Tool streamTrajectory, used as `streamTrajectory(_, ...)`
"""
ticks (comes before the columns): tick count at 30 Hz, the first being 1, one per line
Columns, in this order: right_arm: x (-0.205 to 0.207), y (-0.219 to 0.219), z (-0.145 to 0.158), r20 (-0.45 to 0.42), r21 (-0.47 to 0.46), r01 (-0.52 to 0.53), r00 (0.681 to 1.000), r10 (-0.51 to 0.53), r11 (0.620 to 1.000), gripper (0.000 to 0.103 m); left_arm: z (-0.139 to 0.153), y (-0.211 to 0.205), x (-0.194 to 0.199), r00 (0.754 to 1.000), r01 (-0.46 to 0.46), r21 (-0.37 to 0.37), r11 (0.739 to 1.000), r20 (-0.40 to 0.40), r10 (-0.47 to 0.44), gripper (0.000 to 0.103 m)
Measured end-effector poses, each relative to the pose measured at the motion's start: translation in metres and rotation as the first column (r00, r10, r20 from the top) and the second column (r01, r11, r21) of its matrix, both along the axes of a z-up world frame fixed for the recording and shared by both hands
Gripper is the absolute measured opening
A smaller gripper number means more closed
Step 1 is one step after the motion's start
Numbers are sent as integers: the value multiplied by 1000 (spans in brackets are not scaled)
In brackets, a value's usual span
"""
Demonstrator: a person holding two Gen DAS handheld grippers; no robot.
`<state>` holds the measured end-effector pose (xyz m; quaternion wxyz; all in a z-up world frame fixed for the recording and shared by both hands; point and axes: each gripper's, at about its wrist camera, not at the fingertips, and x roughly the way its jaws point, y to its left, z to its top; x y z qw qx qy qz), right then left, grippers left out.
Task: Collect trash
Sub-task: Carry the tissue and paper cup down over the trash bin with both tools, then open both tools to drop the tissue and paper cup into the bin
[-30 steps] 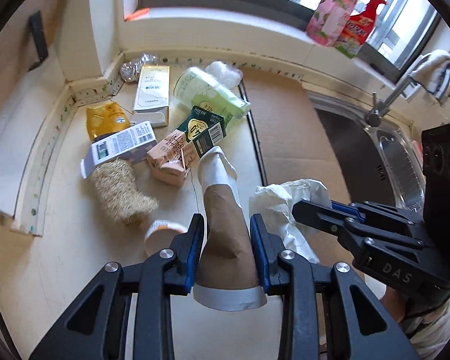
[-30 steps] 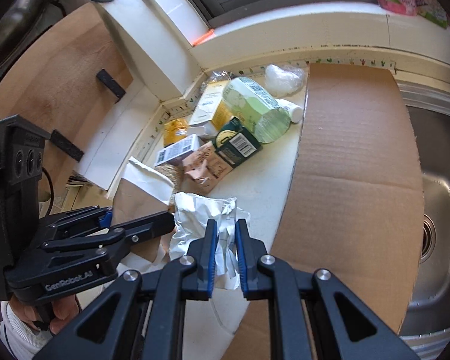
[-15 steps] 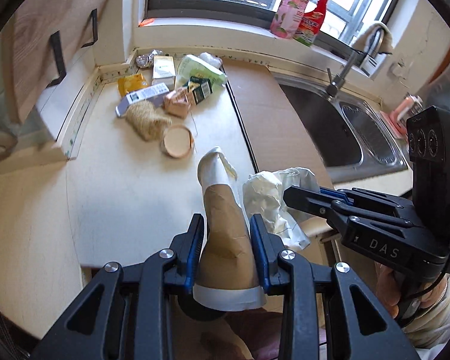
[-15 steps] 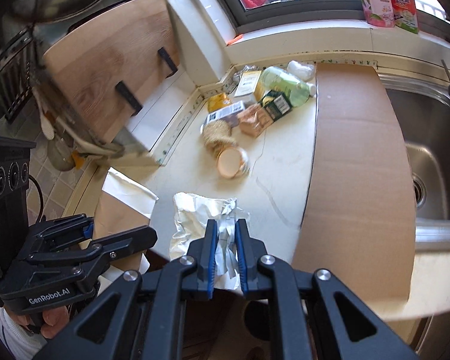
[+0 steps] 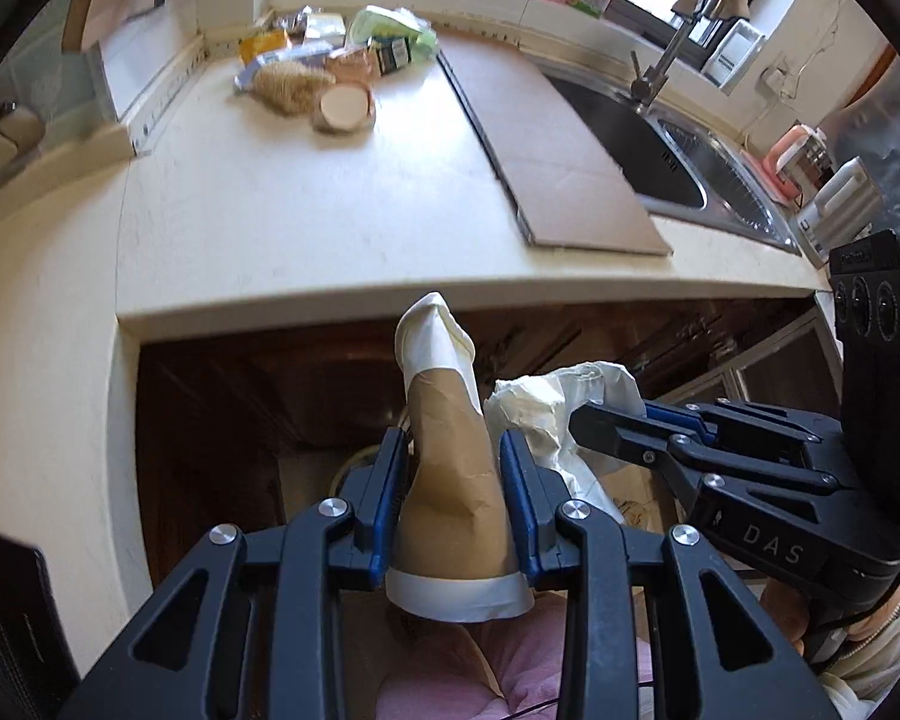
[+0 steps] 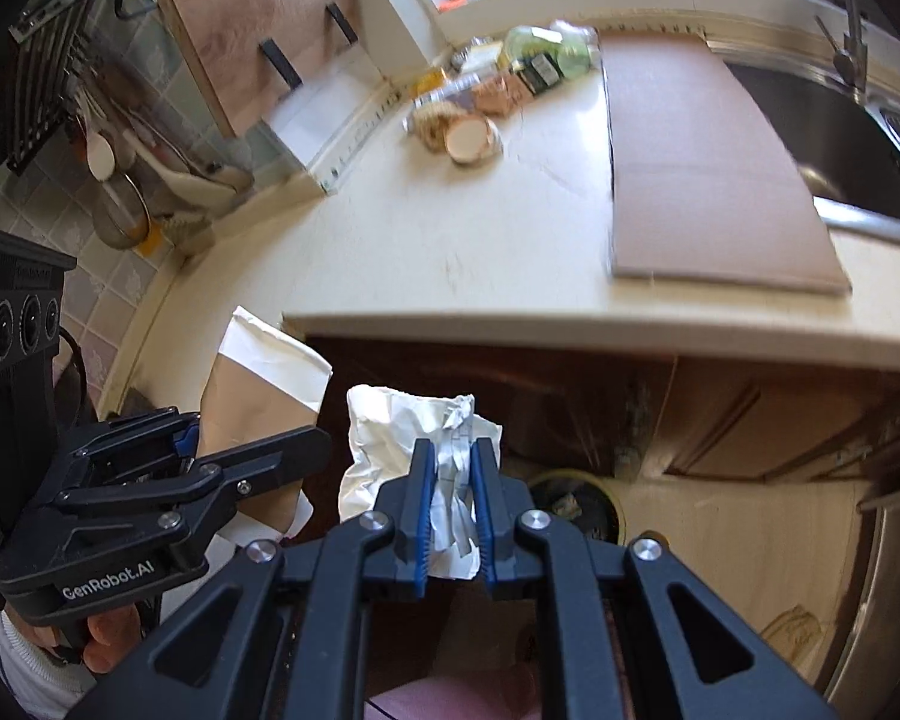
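The left gripper is clamped on a crushed brown paper cup with white bands at both ends; the blue pads press its two sides, and the cup's narrow end rises up and away past the fingertips. Just to the right of these fingers, the right gripper pinches a crumpled white paper wad, its jaws nearly together with the paper squeezed between the pads and bulging out to the left of and beyond them. In the left wrist view the same wad sits at the tips of the right gripper, close beside the cup but whether they touch cannot be told.

Both grippers hang off the front edge of the cream countertop, over the dark cabinet front and floor. Directly beyond and below the right gripper's fingers sits a round yellow-rimmed bin on the floor, with something small inside it.

Far ahead of the fingers, at the back of the countertop, lies the remaining pile of trash: cartons, packets, a fuzzy brown clump and a round cup end. To the right of the pile a flat cardboard sheet lies on the counter, and beyond it the steel sink with its tap. A hand in a white cuff grips the left gripper's handle.
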<state>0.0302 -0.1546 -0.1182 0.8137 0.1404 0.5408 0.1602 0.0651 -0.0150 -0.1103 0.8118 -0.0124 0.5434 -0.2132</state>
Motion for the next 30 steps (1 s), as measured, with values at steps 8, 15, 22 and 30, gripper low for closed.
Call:
streamTrajectory(8, -14, -4, -61, -113, -42, 12, 993, -17, 999, 12, -74, -9, -8, 998, -34, 24, 999, -58, 35, 30)
streamTrajectory(15, -11, -12, -142, -190, -74, 32, 981, -45, 997, 12, -167, -12, -8, 989, -102, 42, 994, -99, 106, 31)
streamTrajectory(22, -5, -16, -216, -220, -90, 23, 975, -42, 996, 12, -256, -13, -6, 973, -118, 60, 991, -195, 128, 31)
streamTrajectory(30, 9, -11, -291, -270, -106, 5, 962, -33, 994, 13, -330, -4, 5, 942, -177, 72, 982, -276, 190, 31)
